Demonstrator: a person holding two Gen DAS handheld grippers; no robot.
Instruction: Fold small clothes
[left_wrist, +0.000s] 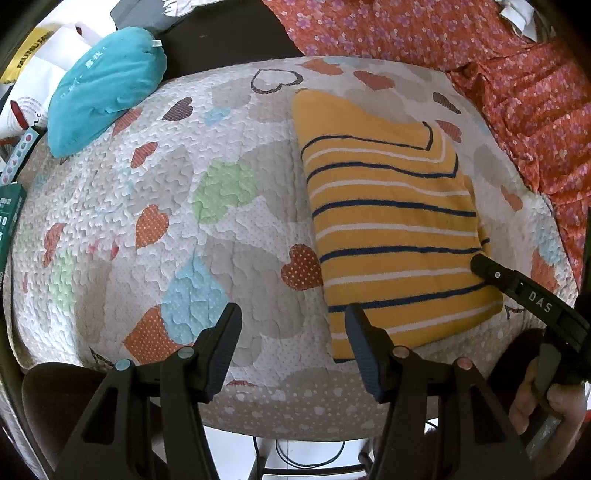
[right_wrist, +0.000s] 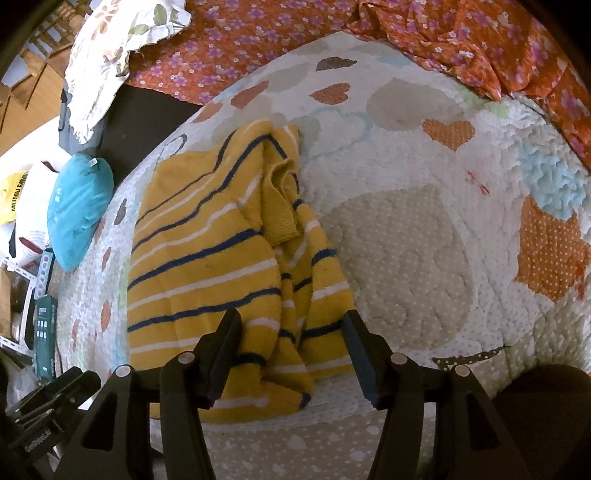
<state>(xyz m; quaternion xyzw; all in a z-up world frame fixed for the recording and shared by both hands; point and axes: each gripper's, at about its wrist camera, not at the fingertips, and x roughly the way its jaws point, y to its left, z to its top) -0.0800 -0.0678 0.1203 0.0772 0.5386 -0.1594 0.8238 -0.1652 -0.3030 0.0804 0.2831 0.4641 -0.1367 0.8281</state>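
Note:
A small yellow sweater (left_wrist: 391, 221) with navy and white stripes lies folded on the heart-patterned quilt (left_wrist: 184, 206). My left gripper (left_wrist: 293, 325) is open and empty, just off the sweater's near left corner. My right gripper (right_wrist: 291, 328) is open over the sweater's (right_wrist: 207, 258) near edge, where a sleeve is folded in and bunched along its right side. The right gripper also shows in the left wrist view (left_wrist: 517, 288), its tip resting at the sweater's right edge.
A teal pillow (left_wrist: 103, 88) lies at the quilt's far left edge. An orange floral sheet (left_wrist: 517, 74) is bunched along the far right. A floral pillow (right_wrist: 118, 48) lies at the back left. Boxes and bags (right_wrist: 33, 295) crowd the left side.

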